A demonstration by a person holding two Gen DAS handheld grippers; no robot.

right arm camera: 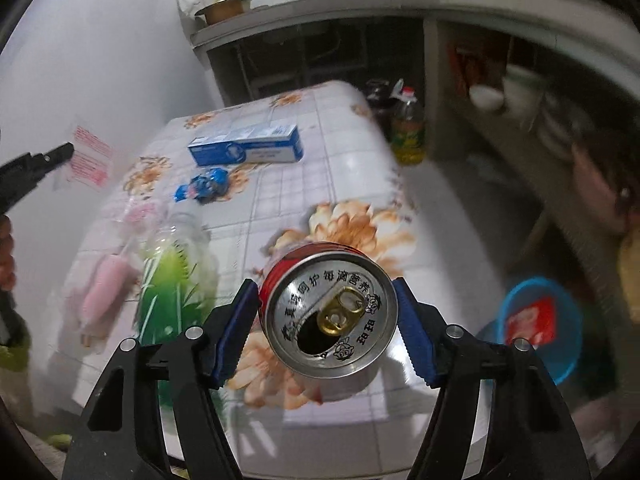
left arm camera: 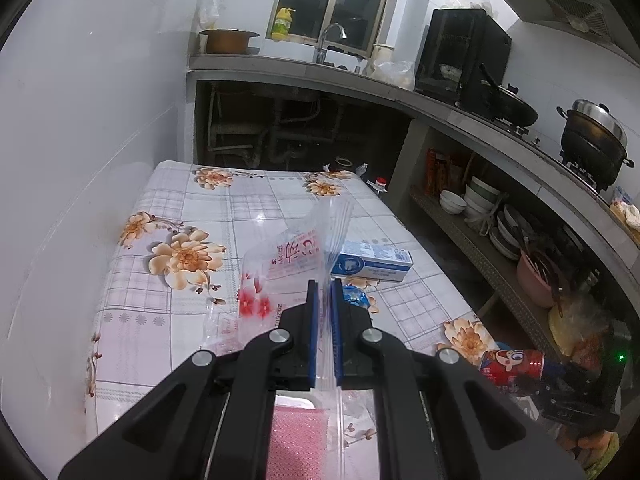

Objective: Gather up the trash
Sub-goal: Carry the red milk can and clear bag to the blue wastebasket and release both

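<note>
Item: red drink can (right arm camera: 332, 312), opened, pull-tab end facing the right wrist camera. Position: between the right tongs (right arm camera: 328, 332), clear of the counter (right arm camera: 360, 152); long axis runs roughly along the tongs' pointing line, slanting down toward the cloth. The blue pads (right arm camera: 236, 332) sit against both flanks of the can, so the right tongs read as clamped on it, standing wide.

Item: clear plastic bag (left arm camera: 296, 256), red print. Position: pinched at its upper edge by the left tongs (left arm camera: 325, 292), which are together on the film; the bag hangs above the counter's near-left part.

Relation governing the coming move (judged): the bag lies to the left of the can, its mouth not clearly visible; the can would travel leftward, bottom end first.

Remaining on counter: blue toothpaste box (right arm camera: 246, 146), blue wrapper (right arm camera: 206, 186), green-labelled clear bottle (right arm camera: 176, 276), pink packet (right arm camera: 106, 284). The right tongs are nearer all four.
</note>
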